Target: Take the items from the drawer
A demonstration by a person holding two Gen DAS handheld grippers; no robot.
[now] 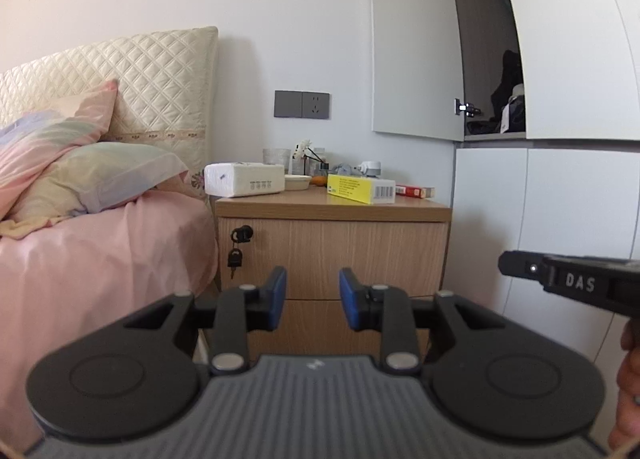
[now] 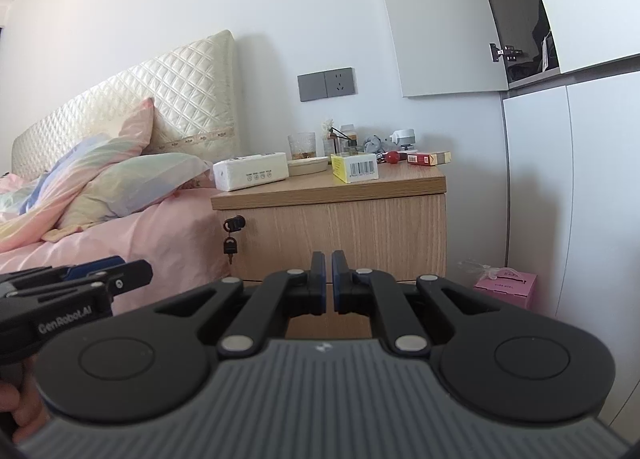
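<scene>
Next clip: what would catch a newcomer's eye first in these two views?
A wooden nightstand stands between the pink bed and white cupboards, its drawers closed and a key hanging from the lock at the top drawer's left edge. Its top is crowded; a yellow box and a tissue pack stand out. In front, the left hand-held gripper is open and the right hand-held gripper nearly shut, both empty.

A bed (image 1: 100, 259) with a pink sheet and a cream padded headboard (image 1: 160, 79) stands against a plain white wall (image 1: 280, 19). Soft striped pillows (image 1: 80, 171) lean on the headboard. Just beside the bed is a light wooden nightstand (image 1: 332, 243), with a grey wall socket (image 1: 302, 104) above it and tall white cupboards (image 1: 560, 199) on the other side, one upper door open.
</scene>
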